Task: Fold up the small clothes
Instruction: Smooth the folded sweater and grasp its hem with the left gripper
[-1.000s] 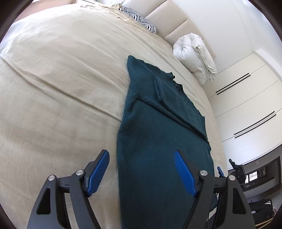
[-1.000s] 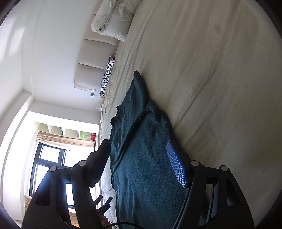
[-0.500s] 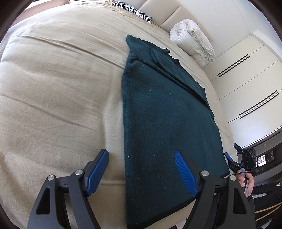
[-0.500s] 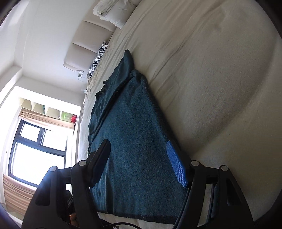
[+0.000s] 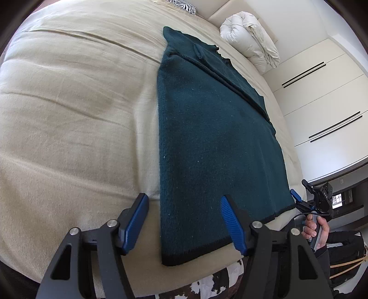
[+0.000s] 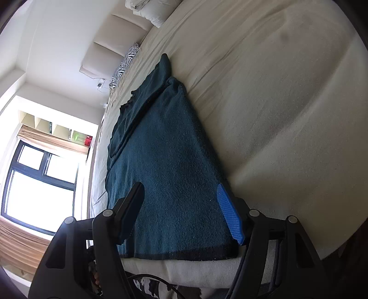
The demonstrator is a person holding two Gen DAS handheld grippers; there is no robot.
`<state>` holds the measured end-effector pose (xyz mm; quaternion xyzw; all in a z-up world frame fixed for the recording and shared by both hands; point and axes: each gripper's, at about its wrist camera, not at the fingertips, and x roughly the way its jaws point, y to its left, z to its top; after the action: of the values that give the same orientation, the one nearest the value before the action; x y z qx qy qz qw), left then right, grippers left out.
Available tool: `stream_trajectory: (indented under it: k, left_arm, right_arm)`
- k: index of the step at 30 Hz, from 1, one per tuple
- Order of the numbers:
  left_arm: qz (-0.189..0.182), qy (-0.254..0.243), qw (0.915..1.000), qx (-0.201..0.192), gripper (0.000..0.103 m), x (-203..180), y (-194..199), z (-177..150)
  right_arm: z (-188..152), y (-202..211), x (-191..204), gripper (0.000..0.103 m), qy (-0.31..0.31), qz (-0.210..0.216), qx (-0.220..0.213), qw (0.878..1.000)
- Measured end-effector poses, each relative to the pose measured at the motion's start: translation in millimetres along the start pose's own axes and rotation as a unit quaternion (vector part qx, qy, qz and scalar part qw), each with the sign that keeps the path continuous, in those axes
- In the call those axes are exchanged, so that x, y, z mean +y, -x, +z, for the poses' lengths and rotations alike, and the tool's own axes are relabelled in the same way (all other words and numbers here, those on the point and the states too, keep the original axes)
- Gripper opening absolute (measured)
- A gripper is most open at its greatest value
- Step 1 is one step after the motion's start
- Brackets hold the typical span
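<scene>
A dark teal knit sweater lies flat on the beige bed, sleeves folded in along its far side, its black-trimmed hem at the bed's near edge. It also shows in the right wrist view. My left gripper is open and empty, hovering over the hem's near left corner. My right gripper is open and empty over the hem's right corner; it also shows in the left wrist view, held by a hand.
A rolled white duvet and a zebra-print pillow lie at the bed's head. White wardrobe doors stand beyond the bed. A window shows in the right wrist view. A cowhide rug lies below the bed edge.
Both grippers have drawn back toward the bed's near edge; the sweater's hem has come into view under them. Both stay open. The sweater has not moved.
</scene>
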<state>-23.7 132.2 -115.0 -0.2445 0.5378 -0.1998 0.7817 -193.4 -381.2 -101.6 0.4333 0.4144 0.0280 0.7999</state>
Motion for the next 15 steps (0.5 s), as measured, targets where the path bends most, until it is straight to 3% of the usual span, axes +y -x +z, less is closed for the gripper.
stream_trajectory:
  k: [3,13,15]
  left_arm:
    - [0.0,0.008,0.9999,0.014,0.059,0,-2,-4]
    - [0.005,0.009,0.9993,0.037,0.058,-2,-4,-7]
    - [0.009,0.008,0.9991,0.04,0.052,-4,-5,-7]
  right_arm:
    - [-5,2,4,0.064,0.015,-0.012,0.013,1.0]
    - [-6,17,-5,0.062,0.015,-0.063,0.041,0.997]
    - [-8,16,-8,0.06,0.019,-0.066,0.054,0.996]
